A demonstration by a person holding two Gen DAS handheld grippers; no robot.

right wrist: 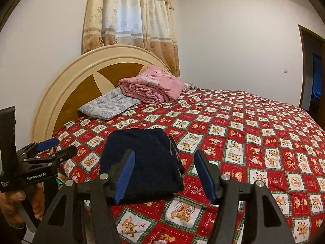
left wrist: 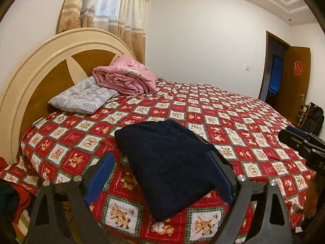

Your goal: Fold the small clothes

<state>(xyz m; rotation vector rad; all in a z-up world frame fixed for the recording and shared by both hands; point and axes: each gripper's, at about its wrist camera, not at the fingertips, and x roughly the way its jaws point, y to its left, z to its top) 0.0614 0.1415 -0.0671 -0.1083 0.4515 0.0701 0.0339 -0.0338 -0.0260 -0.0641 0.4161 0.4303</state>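
A dark navy garment (left wrist: pixel 168 162) lies folded into a compact rectangle on the red teddy-bear bedspread (left wrist: pixel 243 122), near the bed's front edge. My left gripper (left wrist: pixel 160 174) hovers above and in front of it, open, its blue pads (left wrist: pixel 101 174) wide apart and off the cloth. In the right wrist view the same folded garment (right wrist: pixel 142 162) lies flat, and my right gripper (right wrist: pixel 165 174) is open above its right half with nothing held. Each gripper shows in the other's view: the right gripper (left wrist: pixel 288 135) at the right edge, and the left gripper (right wrist: pixel 61 147) in a hand at the left.
A folded pink blanket (left wrist: pixel 126 75) and a grey floral pillow (left wrist: pixel 81 97) rest against the round headboard (left wrist: pixel 30 71). Red and green clothes (left wrist: pixel 14 199) lie off the bed's left side. A brown door (left wrist: pixel 292 77) and a dark bag (left wrist: pixel 314 118) stand beyond the bed.
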